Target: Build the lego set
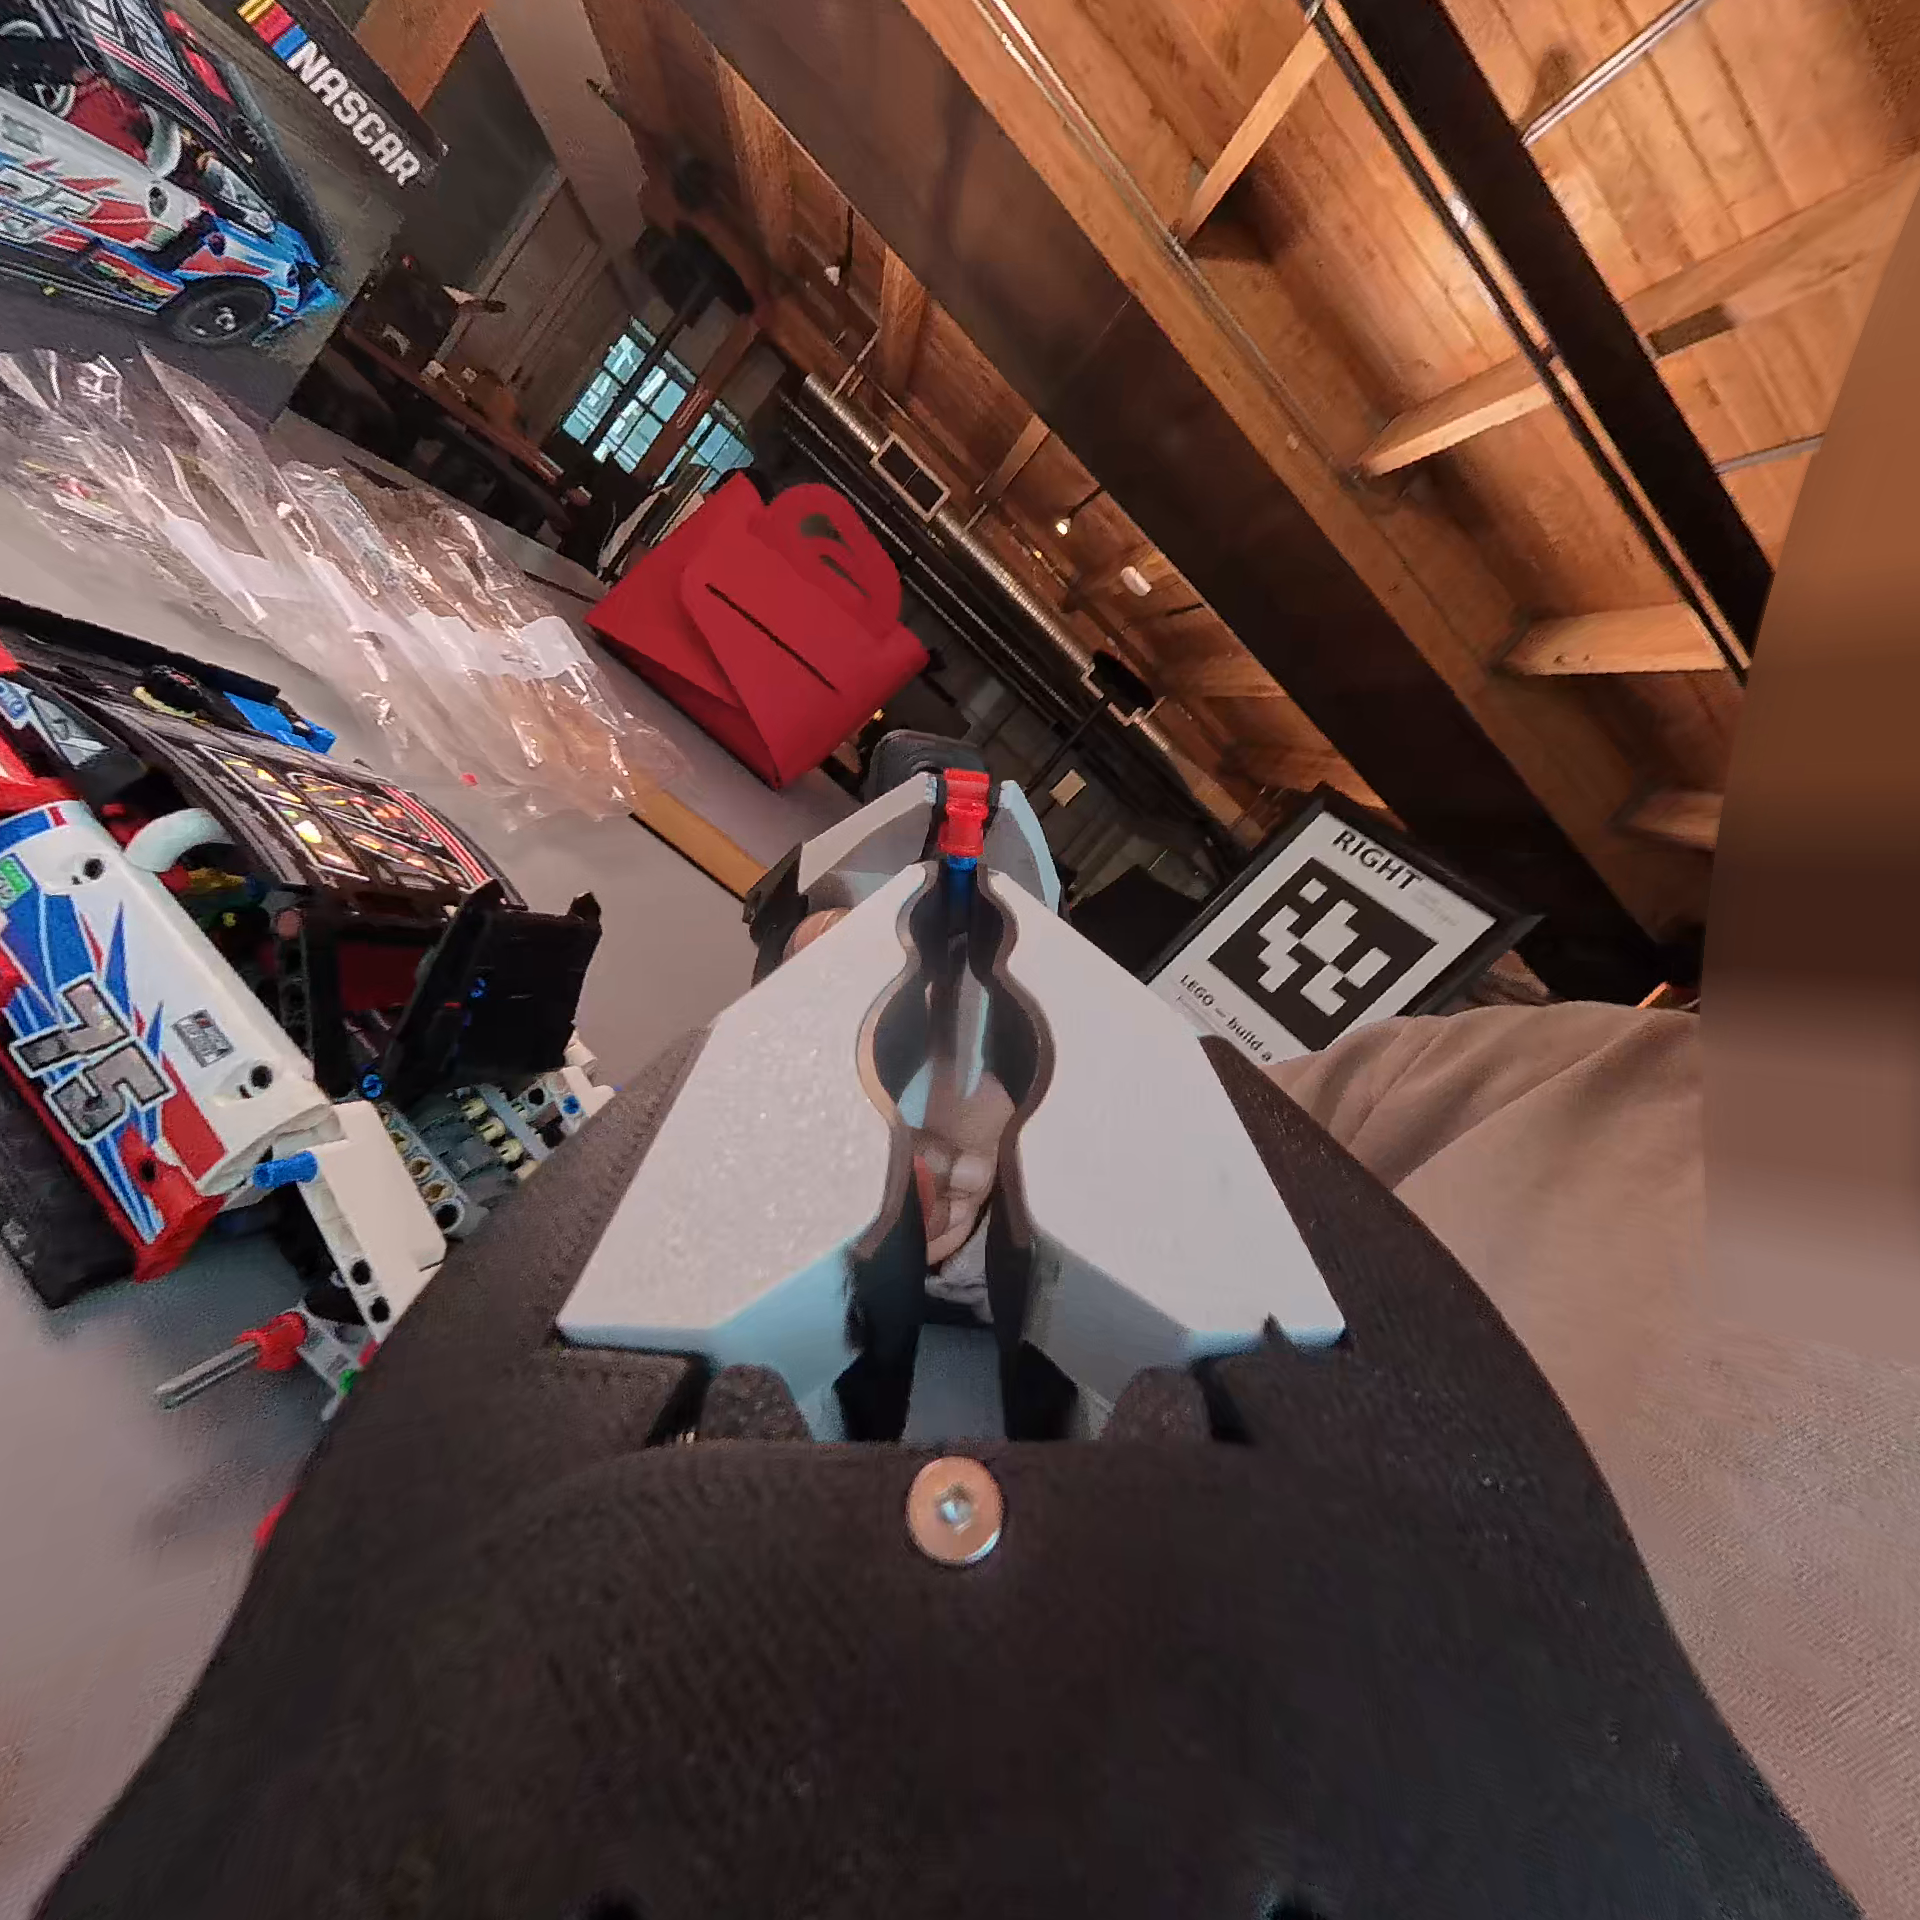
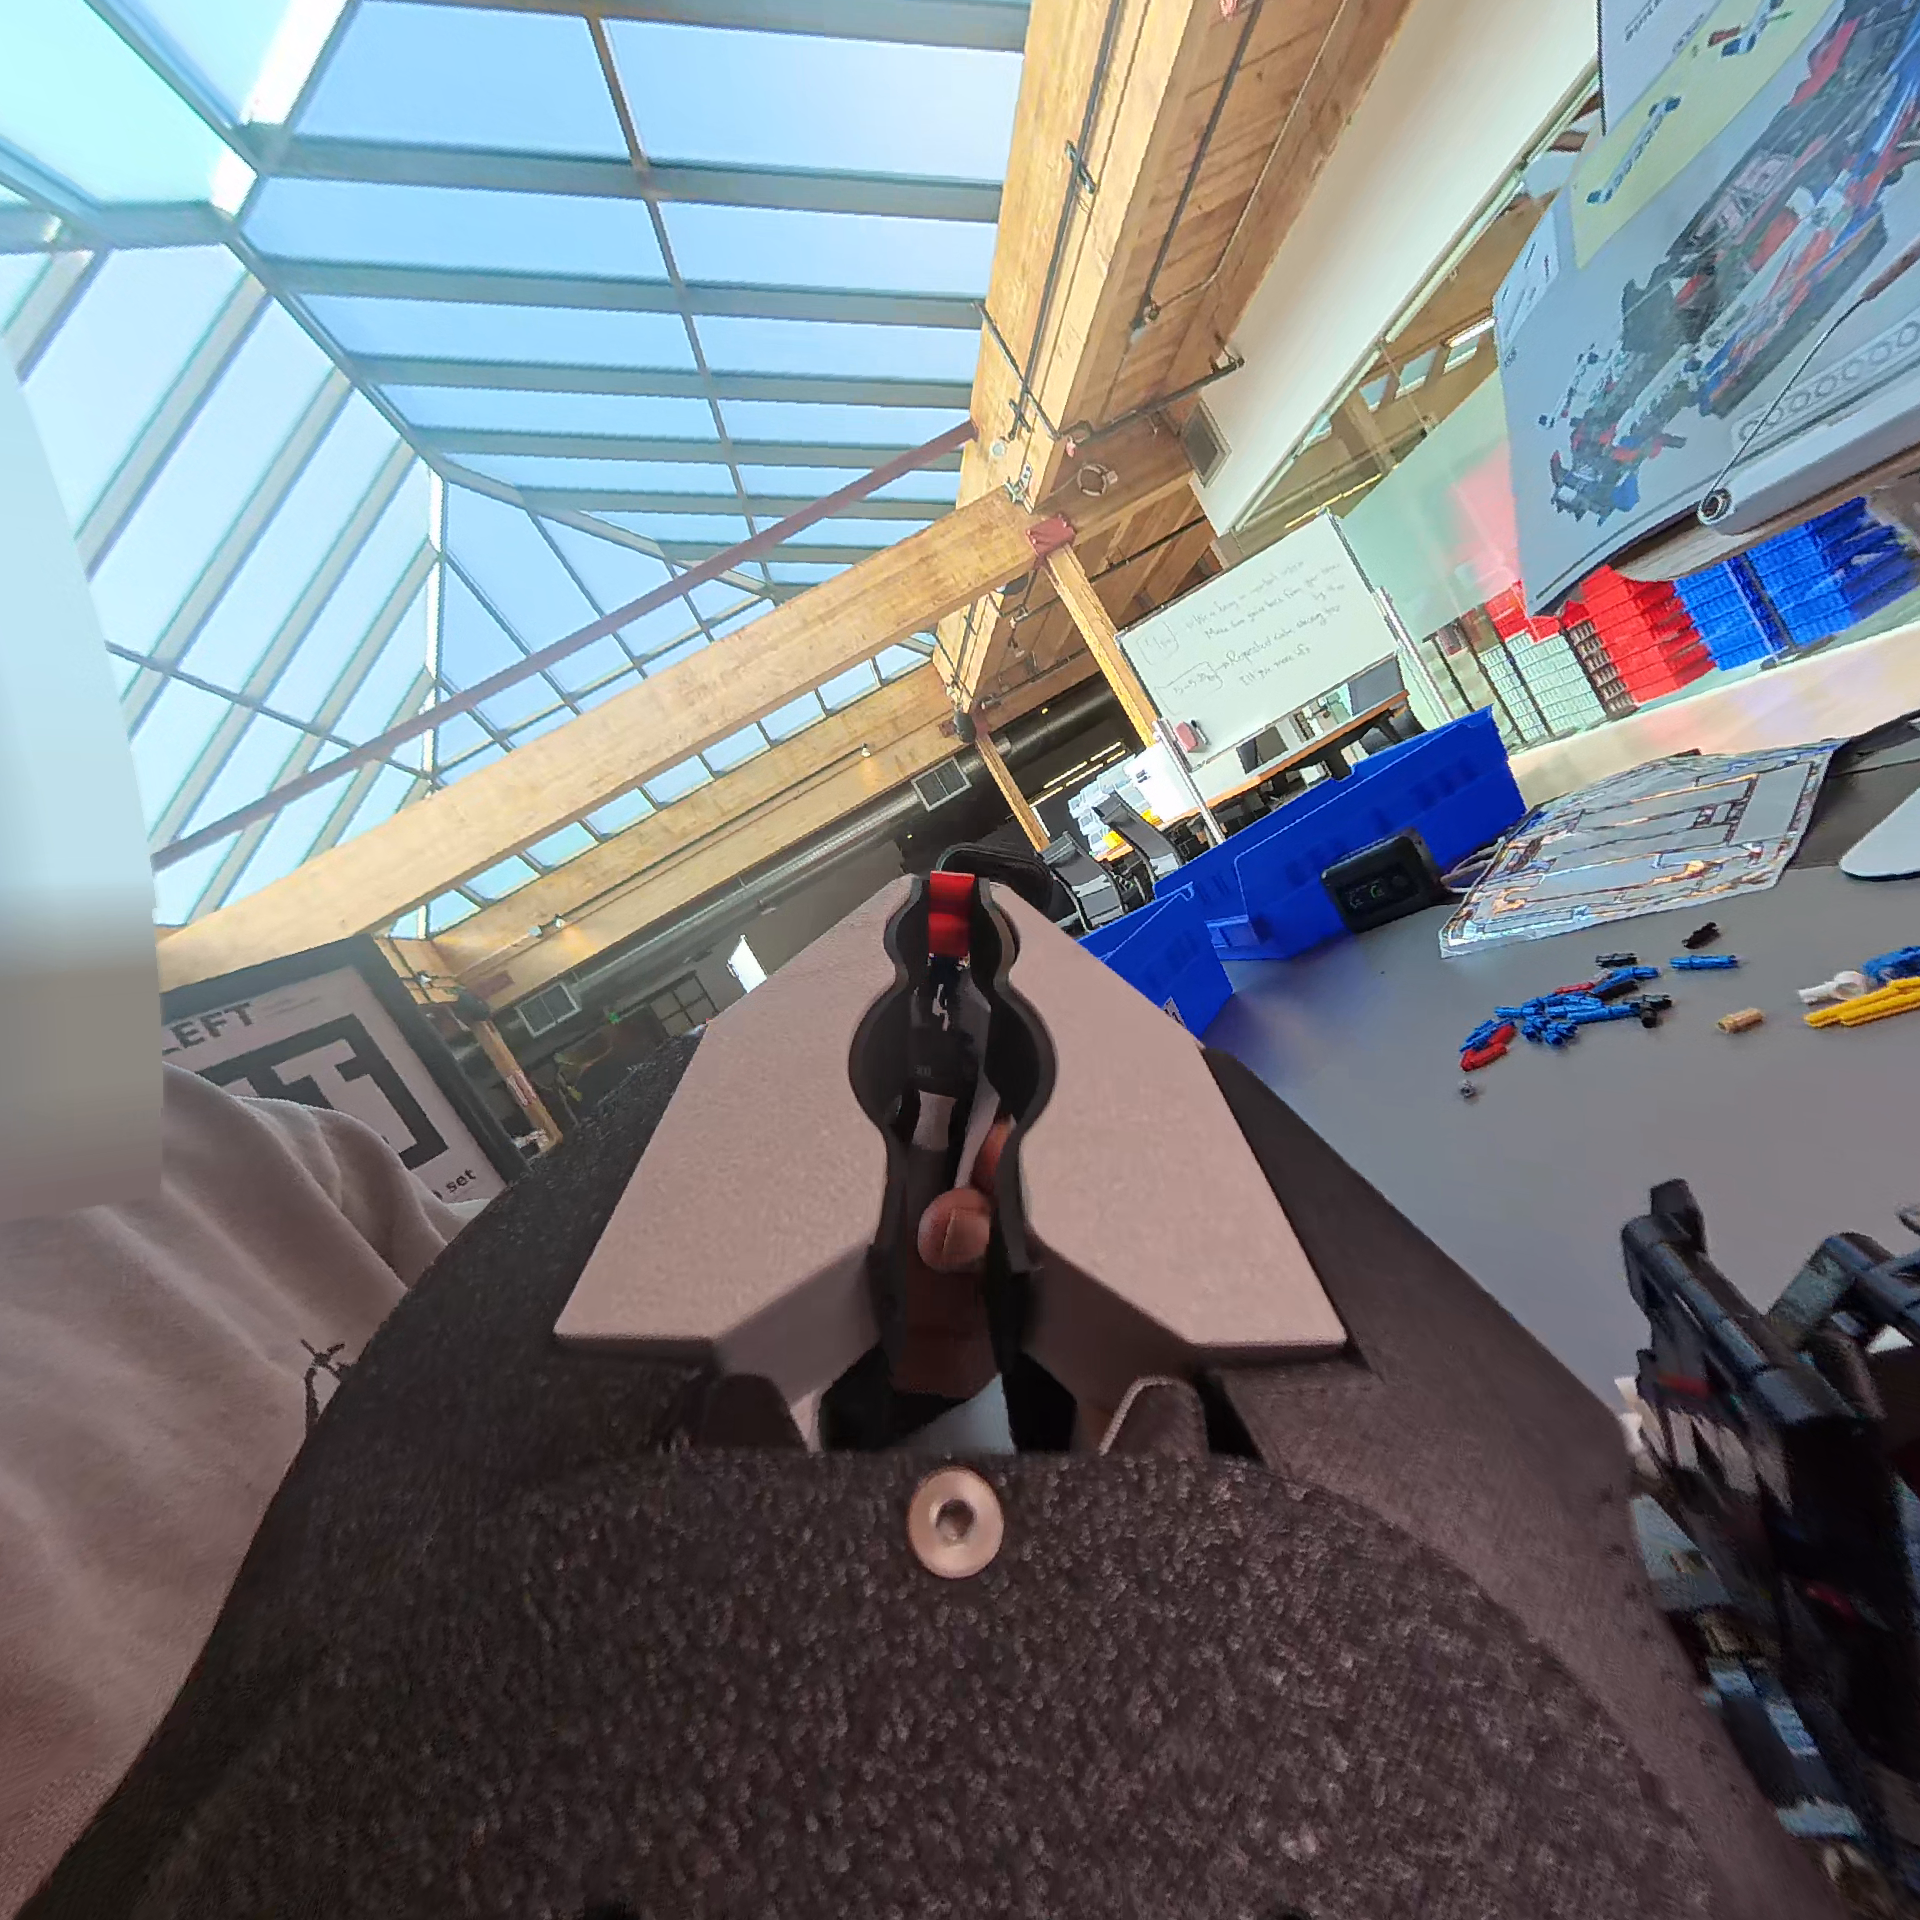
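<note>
Your left gripper (image 1: 961, 868) is clenched on a blue pin (image 1: 958, 899) whose far end sits in a red connector (image 1: 962, 805), and your right gripper (image 2: 951, 914), facing it tip to tip, pinches that same red connector (image 2: 948, 925) from the other side. Both are raised off the table (image 1: 665, 914). To your left lies the part-built car (image 1: 156, 1039), with clear bags (image 1: 343, 592) beyond it; loose parts (image 2: 1558, 1013) lie scattered to your right.
</note>
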`<state>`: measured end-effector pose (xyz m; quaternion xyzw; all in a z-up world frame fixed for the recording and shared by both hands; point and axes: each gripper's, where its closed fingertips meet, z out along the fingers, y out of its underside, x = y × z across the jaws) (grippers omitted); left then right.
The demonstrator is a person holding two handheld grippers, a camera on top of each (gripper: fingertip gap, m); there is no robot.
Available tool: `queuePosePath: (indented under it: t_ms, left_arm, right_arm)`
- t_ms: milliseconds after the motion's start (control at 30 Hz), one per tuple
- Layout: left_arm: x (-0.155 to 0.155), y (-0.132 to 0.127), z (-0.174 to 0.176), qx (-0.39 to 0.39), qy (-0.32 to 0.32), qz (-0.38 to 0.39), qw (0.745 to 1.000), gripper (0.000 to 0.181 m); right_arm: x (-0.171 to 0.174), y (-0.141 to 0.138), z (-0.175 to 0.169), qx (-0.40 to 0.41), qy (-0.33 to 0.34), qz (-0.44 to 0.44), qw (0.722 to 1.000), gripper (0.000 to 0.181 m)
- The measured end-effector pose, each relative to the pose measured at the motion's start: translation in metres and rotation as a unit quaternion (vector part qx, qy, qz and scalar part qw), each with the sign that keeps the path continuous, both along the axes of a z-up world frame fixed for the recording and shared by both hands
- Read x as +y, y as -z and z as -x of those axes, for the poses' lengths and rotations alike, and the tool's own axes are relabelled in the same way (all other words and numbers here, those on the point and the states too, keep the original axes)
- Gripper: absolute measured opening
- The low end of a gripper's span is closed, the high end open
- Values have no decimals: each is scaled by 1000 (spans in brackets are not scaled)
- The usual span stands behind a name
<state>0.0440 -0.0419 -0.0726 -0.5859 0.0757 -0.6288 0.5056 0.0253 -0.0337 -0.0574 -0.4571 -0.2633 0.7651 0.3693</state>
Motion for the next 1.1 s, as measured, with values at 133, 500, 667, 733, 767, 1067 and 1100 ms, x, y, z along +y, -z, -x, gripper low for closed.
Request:
queuePosePath:
  t_ms: [133, 500, 667, 733, 767, 1067, 1100]
  left_arm:
    - [-3, 3, -5, -9, 6, 7, 1000, 0]
    - [11, 36, 58, 299, -137, -59, 943, 2]
    - [17, 65, 76, 329, -145, -21, 933, 2]
    - [17, 69, 76, 333, -139, -14, 932, 2]
    - [17, 72, 76, 336, -135, -11, 932, 2]
    - [4, 89, 56, 424, -85, -65, 900, 2]
    - [3, 90, 54, 434, -83, -75, 894, 2]
  right_arm:
    - [10, -10, 0, 28, 39, 15, 999, 4]
    - [127, 45, -68, -339, 212, -140, 906, 5]
    - [142, 132, -99, -481, 175, -63, 857, 4]
    - [146, 159, -110, -545, 172, -71, 818, 7]
    - [147, 168, -115, -573, 169, -80, 798, 8]
    - [153, 166, -134, -644, 197, -204, 710, 33]
    - [154, 148, -130, -616, 216, -218, 726, 32]
